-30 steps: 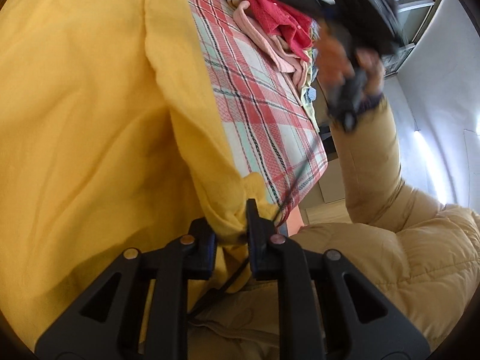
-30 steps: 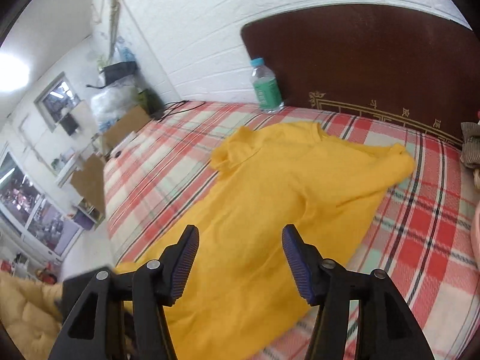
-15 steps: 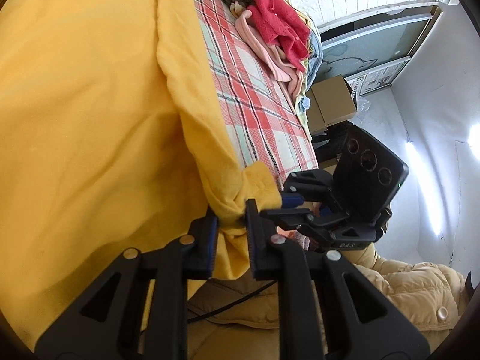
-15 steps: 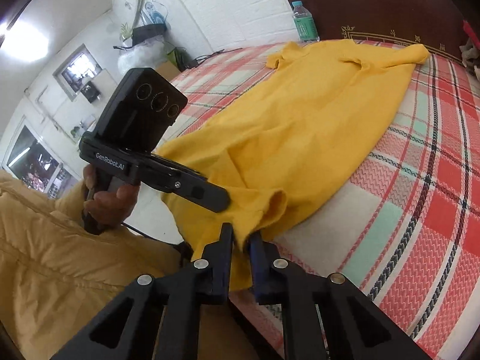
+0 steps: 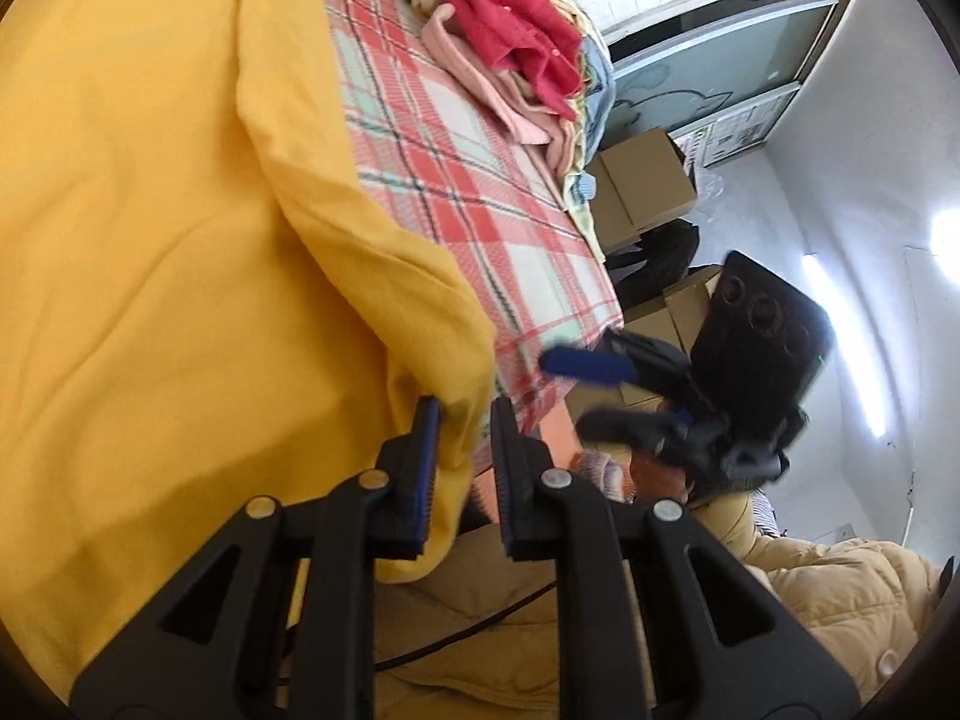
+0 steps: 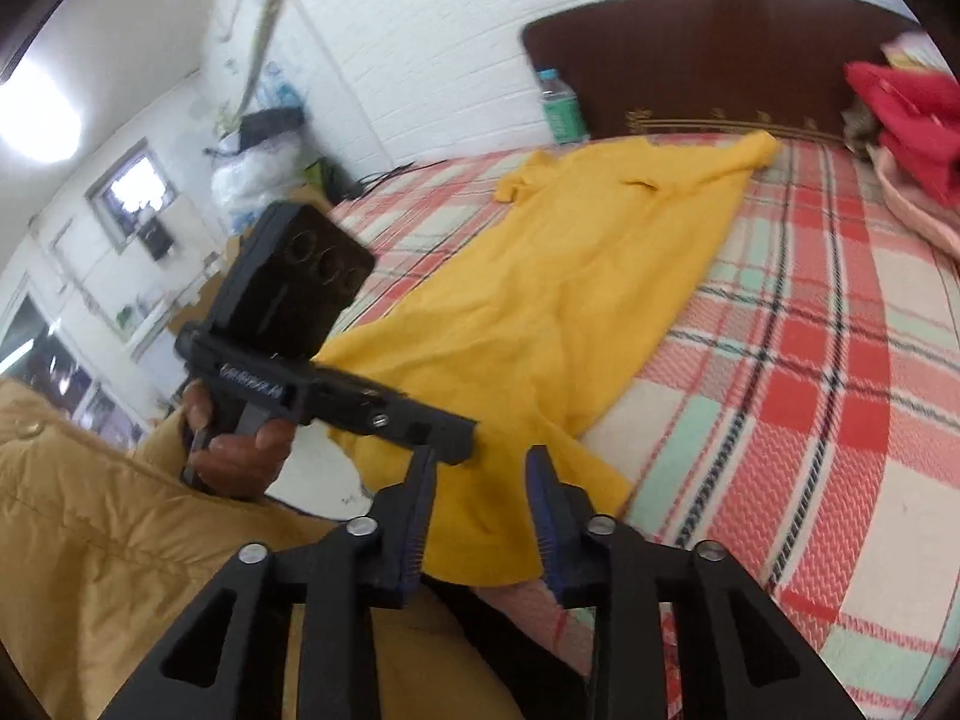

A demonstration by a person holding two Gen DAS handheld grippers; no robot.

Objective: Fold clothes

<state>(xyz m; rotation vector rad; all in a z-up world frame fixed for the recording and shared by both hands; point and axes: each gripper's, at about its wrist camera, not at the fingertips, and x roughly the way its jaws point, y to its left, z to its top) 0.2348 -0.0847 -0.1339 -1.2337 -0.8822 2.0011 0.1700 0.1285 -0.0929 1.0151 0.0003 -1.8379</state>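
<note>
A yellow shirt (image 6: 540,312) lies spread on the plaid bed (image 6: 840,396), its hem hanging over the near edge. In the left wrist view the shirt (image 5: 150,240) fills the left side. My left gripper (image 5: 465,420) stands slightly open, with the hem corner loose between its jaws. My right gripper (image 6: 480,480) is open around the hem fold, not pinching it. The right gripper also shows in the left wrist view (image 5: 594,390), open, just right of the hem. The left gripper shows in the right wrist view (image 6: 420,420).
A pile of red and pink clothes (image 5: 516,60) lies at the bed's far right corner. A water bottle (image 6: 561,108) stands by the dark headboard (image 6: 720,60). Cardboard boxes (image 5: 642,186) stand on the floor beside the bed. The person's tan jacket (image 6: 90,540) is close below.
Both grippers were shut on the shirt's hem half a second ago; now both have opened and the hem has dropped loose. The right gripper has drawn back slightly.
</note>
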